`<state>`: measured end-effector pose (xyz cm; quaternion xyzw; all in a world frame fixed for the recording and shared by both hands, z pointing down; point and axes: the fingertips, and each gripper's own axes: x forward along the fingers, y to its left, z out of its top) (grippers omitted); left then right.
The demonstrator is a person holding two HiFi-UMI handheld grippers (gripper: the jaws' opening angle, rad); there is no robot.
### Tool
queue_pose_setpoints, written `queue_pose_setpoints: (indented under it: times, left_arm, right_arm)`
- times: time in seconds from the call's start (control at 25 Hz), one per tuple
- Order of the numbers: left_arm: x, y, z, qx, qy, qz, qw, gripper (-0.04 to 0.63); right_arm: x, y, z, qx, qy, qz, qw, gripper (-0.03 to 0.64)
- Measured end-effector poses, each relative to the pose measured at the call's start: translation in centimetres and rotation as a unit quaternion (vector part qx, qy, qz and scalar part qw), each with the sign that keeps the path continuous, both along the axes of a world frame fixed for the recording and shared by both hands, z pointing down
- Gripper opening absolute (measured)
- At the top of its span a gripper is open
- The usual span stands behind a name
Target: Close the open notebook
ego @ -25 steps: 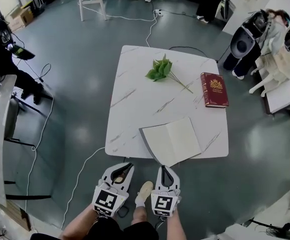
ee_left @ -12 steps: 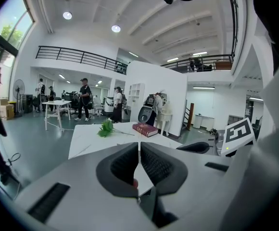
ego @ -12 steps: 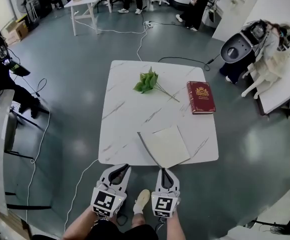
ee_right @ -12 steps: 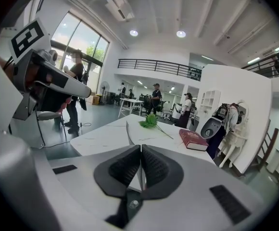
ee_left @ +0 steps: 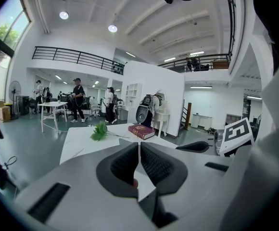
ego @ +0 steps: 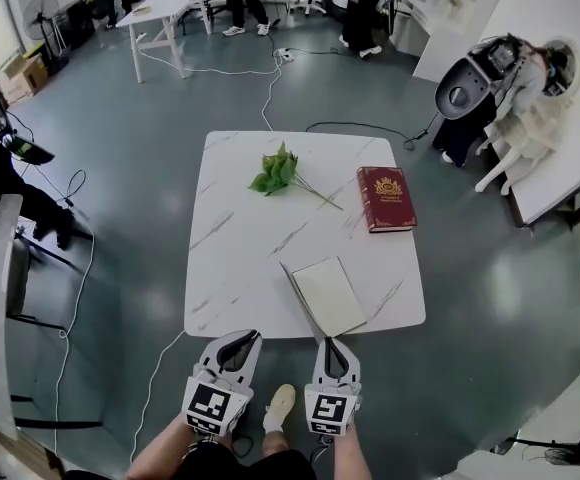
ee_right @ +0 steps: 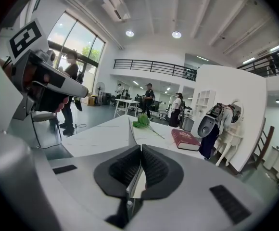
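Observation:
The notebook (ego: 328,295) lies at the near edge of the white marble table (ego: 240,258). Its left leaf stands raised, and shows as a dark edge (ego: 300,298) running back to my right gripper (ego: 332,344); only the right page lies flat. In the right gripper view the jaws (ee_right: 140,148) are shut on a thin pale sheet, whose edge (ee_right: 129,129) rises straight ahead. My left gripper (ego: 236,340) hangs off the table's near edge, left of the notebook. Its pads meet at the tips (ee_left: 138,146) with nothing between them.
A red hardback book (ego: 386,199) lies at the table's far right, and a green leafy sprig (ego: 275,173) near the far middle. A white cable (ego: 160,368) trails on the grey floor to the left. People, tables and equipment stand farther off.
The notebook's left leaf has swung up from flat to nearly upright, so the spread looks half as wide. The table now looks smaller and farther off, while both grippers stay low in the view.

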<state>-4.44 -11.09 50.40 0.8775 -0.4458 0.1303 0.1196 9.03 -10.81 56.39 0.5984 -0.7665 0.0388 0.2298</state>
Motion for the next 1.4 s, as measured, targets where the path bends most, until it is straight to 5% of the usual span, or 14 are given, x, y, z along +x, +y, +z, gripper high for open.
queue_pose_setpoints:
  times: [1.4]
  left_arm:
    - [9.8, -5.2, 5.2, -0.043, -0.018, 0.003, 0.9989, 0.034]
  right_arm:
    - [12.9, -6.0, 7.0, -0.045, -0.014, 0.048, 0.998, 0.023]
